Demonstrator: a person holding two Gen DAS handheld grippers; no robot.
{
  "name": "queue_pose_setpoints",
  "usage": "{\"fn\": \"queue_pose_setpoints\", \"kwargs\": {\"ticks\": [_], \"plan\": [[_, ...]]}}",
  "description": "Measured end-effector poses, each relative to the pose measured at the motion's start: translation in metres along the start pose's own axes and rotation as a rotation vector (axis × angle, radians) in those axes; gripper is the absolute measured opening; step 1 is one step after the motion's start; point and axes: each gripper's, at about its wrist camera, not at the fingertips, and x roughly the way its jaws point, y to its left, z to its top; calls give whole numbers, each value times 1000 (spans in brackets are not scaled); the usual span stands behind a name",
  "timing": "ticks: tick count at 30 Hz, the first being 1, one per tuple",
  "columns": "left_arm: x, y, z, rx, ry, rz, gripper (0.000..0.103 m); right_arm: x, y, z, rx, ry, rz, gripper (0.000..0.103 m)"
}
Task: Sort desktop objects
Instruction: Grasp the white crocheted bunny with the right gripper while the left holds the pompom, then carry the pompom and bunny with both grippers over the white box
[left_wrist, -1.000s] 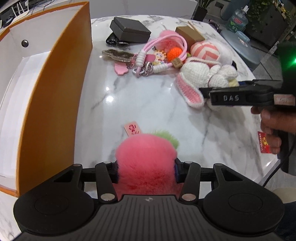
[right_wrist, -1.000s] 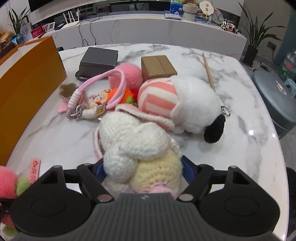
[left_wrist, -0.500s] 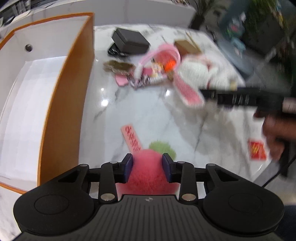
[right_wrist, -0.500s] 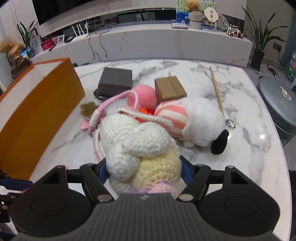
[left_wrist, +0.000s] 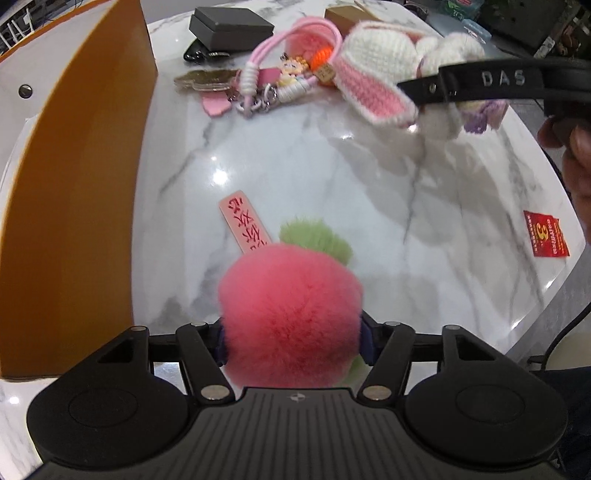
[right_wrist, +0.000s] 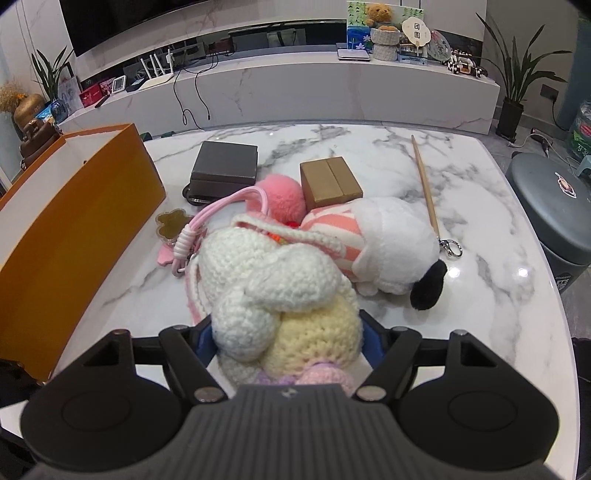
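Observation:
My left gripper (left_wrist: 291, 341) is shut on a fluffy pink pom-pom (left_wrist: 290, 314) with a green tuft and a pink tag (left_wrist: 245, 225), held above the marble table (left_wrist: 295, 166). My right gripper (right_wrist: 288, 343) is shut on a white crocheted bunny (right_wrist: 273, 280), lifted off the table; it also shows in the left wrist view (left_wrist: 380, 70). An open orange box (left_wrist: 74, 184) stands at the left, also in the right wrist view (right_wrist: 62, 229).
Further back lie a pink cord keychain bundle (left_wrist: 269, 77), a dark box (right_wrist: 225, 162), a brown box (right_wrist: 328, 181), a striped white plush (right_wrist: 384, 240), a wooden stick (right_wrist: 424, 184) and a red card (left_wrist: 546, 234) near the right edge.
Both grippers have risen with their toys. The bunny has come off the table and hangs in the right gripper. The pom-pom sits higher above the marble.

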Motion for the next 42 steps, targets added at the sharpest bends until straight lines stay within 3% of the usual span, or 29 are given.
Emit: {"fn": "queue_pose_setpoints", "kwargs": {"ticks": [9, 37, 42], "plan": [[-4, -2, 3, 12, -45, 5, 56, -3, -3, 0, 3, -5, 1, 75], [-44, 12, 17, -51, -166, -28, 53, -20, 4, 4, 3, -41, 38, 75], [-70, 20, 27, -67, -232, -40, 53, -31, 10, 8, 7, -66, 65, 75]]}}
